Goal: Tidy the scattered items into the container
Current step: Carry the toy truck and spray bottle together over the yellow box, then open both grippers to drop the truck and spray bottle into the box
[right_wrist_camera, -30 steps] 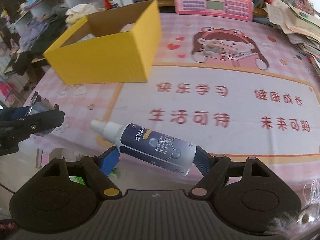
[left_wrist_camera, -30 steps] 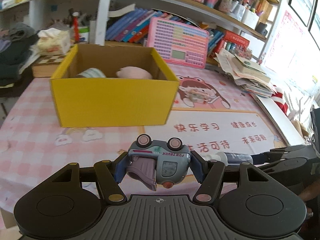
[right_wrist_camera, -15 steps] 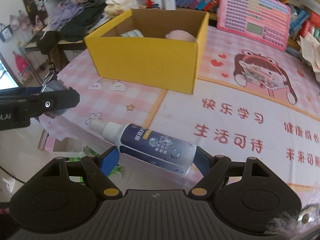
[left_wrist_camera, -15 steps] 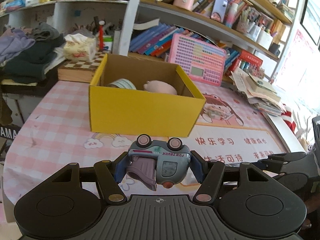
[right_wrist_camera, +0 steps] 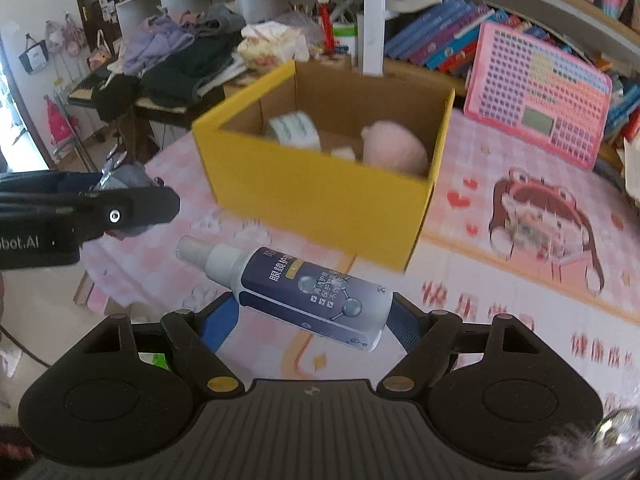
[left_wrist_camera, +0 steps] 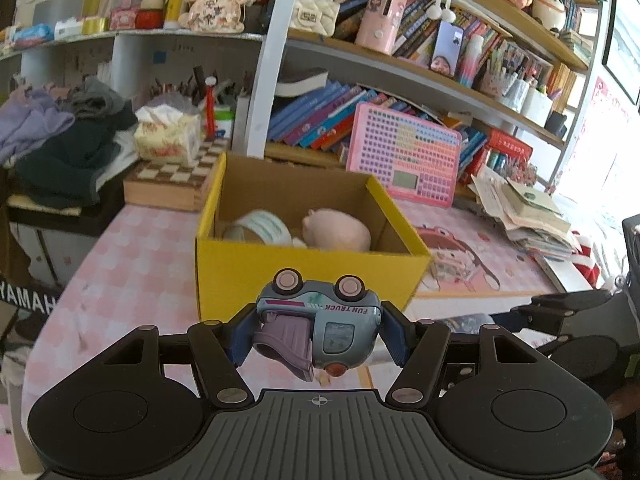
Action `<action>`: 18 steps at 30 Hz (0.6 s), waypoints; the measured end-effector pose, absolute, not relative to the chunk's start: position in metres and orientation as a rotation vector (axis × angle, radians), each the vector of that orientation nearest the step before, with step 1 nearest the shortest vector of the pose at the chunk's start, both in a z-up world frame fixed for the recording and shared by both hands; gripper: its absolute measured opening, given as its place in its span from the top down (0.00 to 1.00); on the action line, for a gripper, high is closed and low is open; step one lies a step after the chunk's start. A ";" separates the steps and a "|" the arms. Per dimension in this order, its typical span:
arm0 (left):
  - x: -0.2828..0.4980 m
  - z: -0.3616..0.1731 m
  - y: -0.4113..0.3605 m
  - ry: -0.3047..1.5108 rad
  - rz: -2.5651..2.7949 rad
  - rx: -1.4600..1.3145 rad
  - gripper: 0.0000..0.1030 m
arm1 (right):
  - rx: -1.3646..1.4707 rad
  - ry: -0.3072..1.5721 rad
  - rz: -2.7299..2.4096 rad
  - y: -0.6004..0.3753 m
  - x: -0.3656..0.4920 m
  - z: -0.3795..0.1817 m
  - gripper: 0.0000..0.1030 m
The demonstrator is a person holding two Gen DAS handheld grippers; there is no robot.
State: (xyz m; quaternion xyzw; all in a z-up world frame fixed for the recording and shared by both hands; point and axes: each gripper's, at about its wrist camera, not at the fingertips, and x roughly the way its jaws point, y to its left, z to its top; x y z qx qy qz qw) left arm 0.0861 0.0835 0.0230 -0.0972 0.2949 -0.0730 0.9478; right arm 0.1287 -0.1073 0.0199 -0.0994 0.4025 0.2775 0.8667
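My left gripper (left_wrist_camera: 318, 336) is shut on a blue-grey toy truck (left_wrist_camera: 320, 328), held upside down in the air before the yellow cardboard box (left_wrist_camera: 304, 276). The box holds a roll of tape (left_wrist_camera: 260, 228) and a pink plush pig (left_wrist_camera: 338, 232). My right gripper (right_wrist_camera: 316, 312) is shut on a dark blue spray bottle (right_wrist_camera: 304, 292), nozzle pointing left, held above the table in front of the box (right_wrist_camera: 320, 196). The left gripper (right_wrist_camera: 112, 208) shows at the left edge of the right wrist view.
A pink checked mat with a cartoon girl (right_wrist_camera: 544, 216) covers the table. A pink toy keyboard (left_wrist_camera: 404, 160) leans behind the box. A chessboard box (left_wrist_camera: 172, 180), tissues and clothes (left_wrist_camera: 60, 140) lie at the left, stacked papers (left_wrist_camera: 528, 216) at the right, shelves behind.
Both grippers have risen and drawn back from the table with their items held. The box now appears lower and its inside shows in both views.
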 end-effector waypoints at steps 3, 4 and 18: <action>0.101 0.029 0.087 0.579 -0.131 -0.195 0.38 | -0.221 0.801 0.579 -0.105 0.149 0.031 0.24; 0.106 0.031 0.089 0.571 -0.124 -0.192 0.38 | -0.224 0.786 0.574 -0.104 0.158 0.035 0.24; 0.215 0.027 0.067 0.595 -0.127 -0.192 0.38 | -0.027 0.833 0.615 -0.072 0.320 0.066 0.24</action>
